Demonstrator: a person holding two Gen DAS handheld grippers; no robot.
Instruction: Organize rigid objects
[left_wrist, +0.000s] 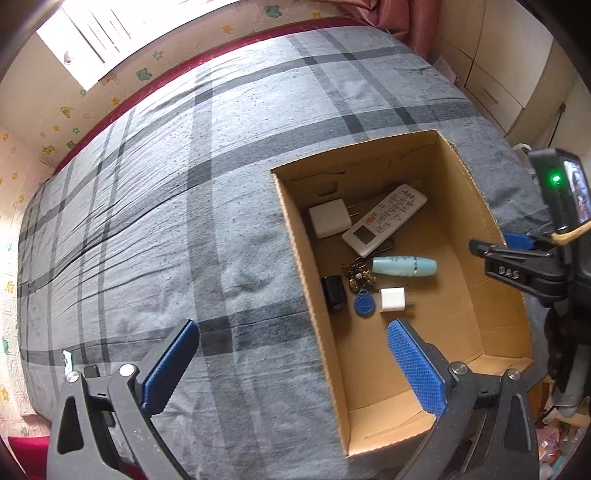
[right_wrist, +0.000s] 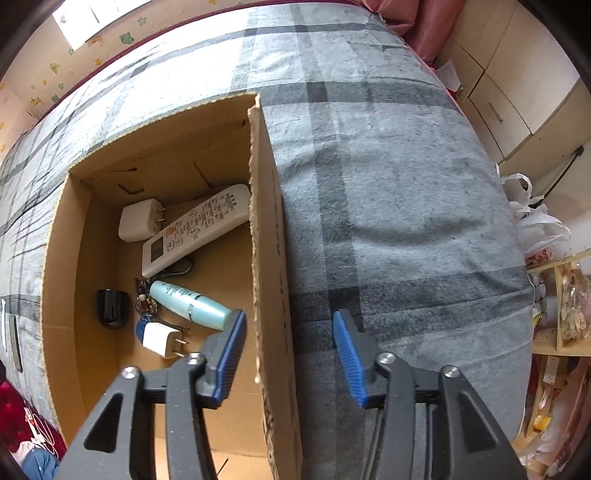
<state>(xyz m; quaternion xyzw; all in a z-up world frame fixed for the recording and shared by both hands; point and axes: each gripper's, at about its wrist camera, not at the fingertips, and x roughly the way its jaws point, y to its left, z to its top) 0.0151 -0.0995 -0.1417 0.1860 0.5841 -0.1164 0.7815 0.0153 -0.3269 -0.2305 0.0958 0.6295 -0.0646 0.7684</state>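
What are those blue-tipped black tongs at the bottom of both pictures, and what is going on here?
They are hand-held grippers, one in each of a person's hands, each carrying a camera that looks along its two fingers. One picture is the left gripper's view, the other the right gripper's. Both are open and hold nothing; the right one straddles a wall of the cardboard box, which sits on a plaid bed cover. In the box lie a remote control, two white chargers, a pale blue bottle, keys with a blue tag and a small black item.
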